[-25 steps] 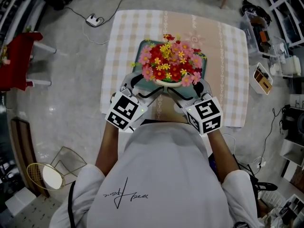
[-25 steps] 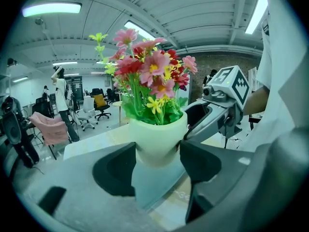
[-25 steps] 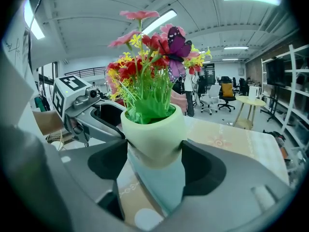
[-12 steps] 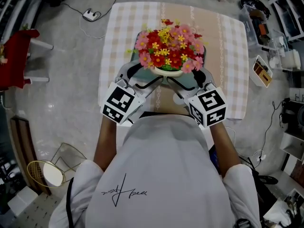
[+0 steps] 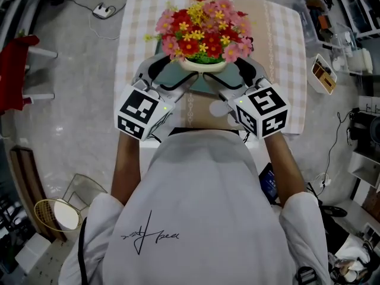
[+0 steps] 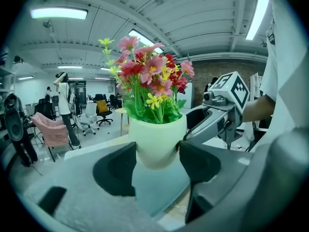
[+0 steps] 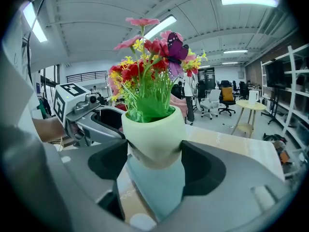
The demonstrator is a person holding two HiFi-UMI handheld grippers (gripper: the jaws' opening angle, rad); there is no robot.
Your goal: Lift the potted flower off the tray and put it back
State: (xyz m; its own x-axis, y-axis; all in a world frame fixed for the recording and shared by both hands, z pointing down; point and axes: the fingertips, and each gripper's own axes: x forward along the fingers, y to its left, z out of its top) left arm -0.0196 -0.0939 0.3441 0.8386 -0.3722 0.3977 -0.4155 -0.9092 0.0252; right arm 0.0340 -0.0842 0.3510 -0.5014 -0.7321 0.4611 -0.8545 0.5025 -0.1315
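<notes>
Potted flower (image 5: 202, 31): held upright in the air, its pale pot clear of the teal tray (image 6: 159, 187), which lies directly beneath it on the checked table (image 5: 285, 52).
Left gripper (image 6: 158, 153): jaws spread wide, pads pressed against the pot's left flank.
Right gripper (image 7: 154, 153): equally wide, clamped on the pot's right flank.
Key relation: the tray sits straight below the pot and the pot's axis is vertical, so a level descent by both hands together is judged to be needed.

Open-plan lab/workshop: office chairs (image 7: 226, 100), ceiling strip lights (image 6: 59, 13), equipment shelves (image 7: 288, 93).
</notes>
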